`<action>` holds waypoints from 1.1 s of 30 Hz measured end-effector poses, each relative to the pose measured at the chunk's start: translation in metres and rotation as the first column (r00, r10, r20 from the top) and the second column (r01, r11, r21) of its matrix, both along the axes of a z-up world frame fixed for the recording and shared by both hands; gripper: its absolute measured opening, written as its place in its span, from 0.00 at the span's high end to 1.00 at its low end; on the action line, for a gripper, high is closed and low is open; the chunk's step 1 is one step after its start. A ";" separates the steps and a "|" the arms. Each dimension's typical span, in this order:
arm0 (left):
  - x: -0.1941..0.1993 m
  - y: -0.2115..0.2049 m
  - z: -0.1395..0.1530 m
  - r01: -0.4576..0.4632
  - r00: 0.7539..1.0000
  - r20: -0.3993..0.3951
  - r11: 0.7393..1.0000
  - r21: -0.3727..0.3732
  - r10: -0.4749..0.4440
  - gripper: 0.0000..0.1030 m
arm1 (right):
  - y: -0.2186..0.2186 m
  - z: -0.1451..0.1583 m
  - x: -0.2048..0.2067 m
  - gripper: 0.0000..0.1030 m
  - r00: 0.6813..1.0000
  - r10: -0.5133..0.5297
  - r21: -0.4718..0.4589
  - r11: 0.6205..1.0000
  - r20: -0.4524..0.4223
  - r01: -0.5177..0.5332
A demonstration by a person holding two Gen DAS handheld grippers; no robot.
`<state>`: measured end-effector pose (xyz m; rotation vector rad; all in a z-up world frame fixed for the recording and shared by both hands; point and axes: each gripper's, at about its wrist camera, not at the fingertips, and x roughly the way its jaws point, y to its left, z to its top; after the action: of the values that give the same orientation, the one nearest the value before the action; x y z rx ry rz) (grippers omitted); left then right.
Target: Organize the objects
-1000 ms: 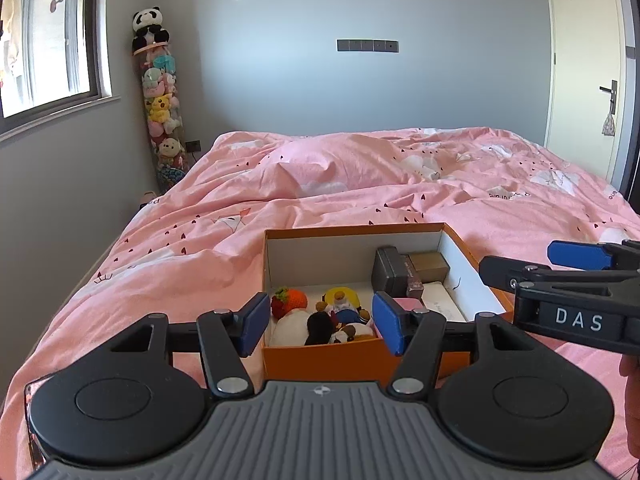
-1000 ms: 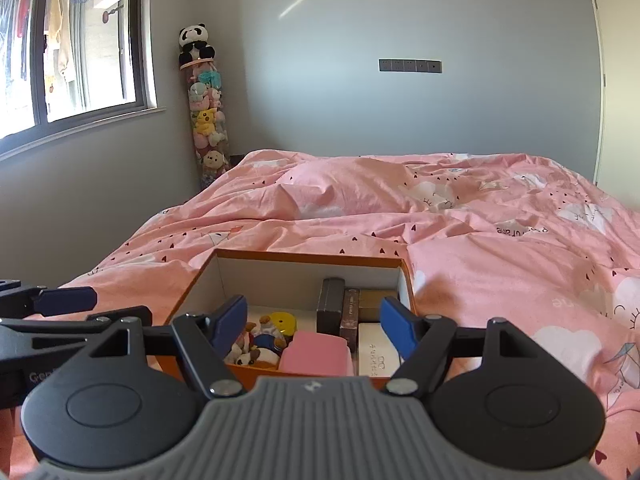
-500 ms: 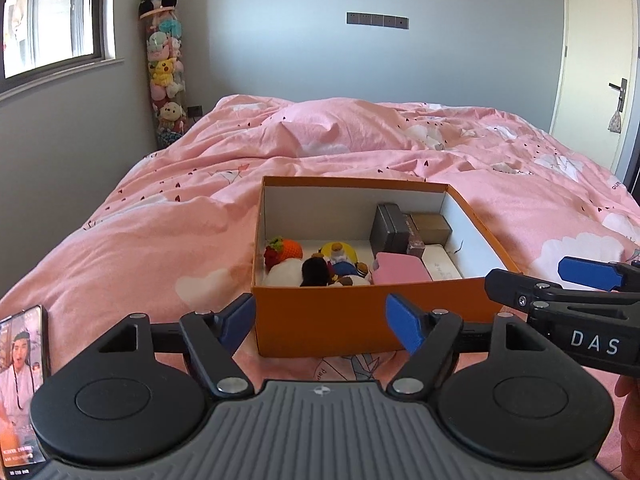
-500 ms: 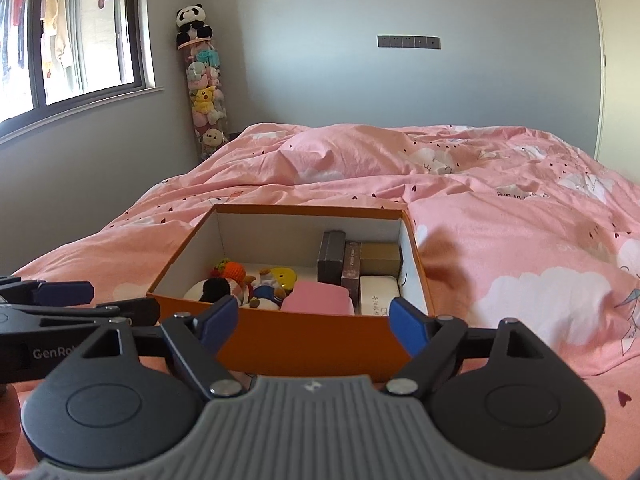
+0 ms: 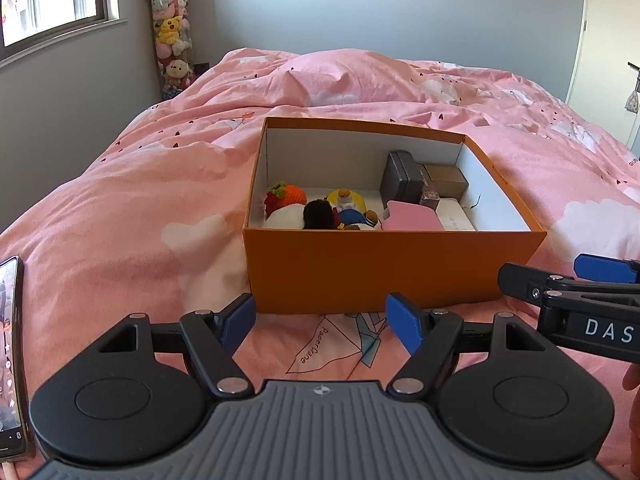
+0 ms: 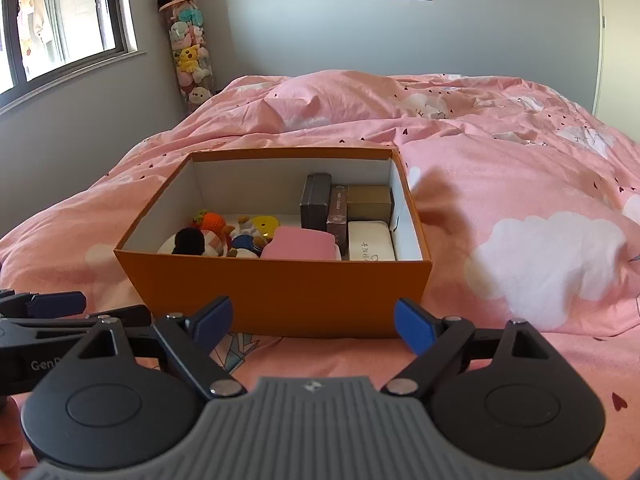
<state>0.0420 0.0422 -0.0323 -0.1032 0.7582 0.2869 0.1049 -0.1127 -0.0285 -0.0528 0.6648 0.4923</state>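
An orange cardboard box (image 5: 372,264) sits on the pink bed; it also shows in the right wrist view (image 6: 276,296). Inside are small plush toys (image 5: 320,210), a pink case (image 5: 412,220), a white case (image 6: 370,240) and dark upright boxes (image 5: 402,178). My left gripper (image 5: 322,320) is open and empty, in front of the box's near wall. My right gripper (image 6: 314,324) is open and empty, also in front of the box. Each gripper shows at the edge of the other's view.
A pink duvet (image 6: 500,184) covers the bed. A phone (image 5: 10,356) lies at the left edge near my left gripper. A tube of plush toys (image 6: 190,52) stands in the far corner by the window. A door (image 5: 608,40) is at the right.
Both grippers have pulled back toward me and risen, so the box now lies farther ahead and I look down into it. Both stay open and empty.
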 end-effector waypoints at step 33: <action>0.000 -0.005 0.005 0.017 1.000 0.001 1.000 0.020 -0.017 0.16 | -0.004 0.002 -0.001 0.14 1.000 -0.008 0.020 1.000 0.005 0.008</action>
<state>0.0418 0.0370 -0.0278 -0.0783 0.7551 0.2781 0.1039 -0.1162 -0.0267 -0.0330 0.6545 0.4908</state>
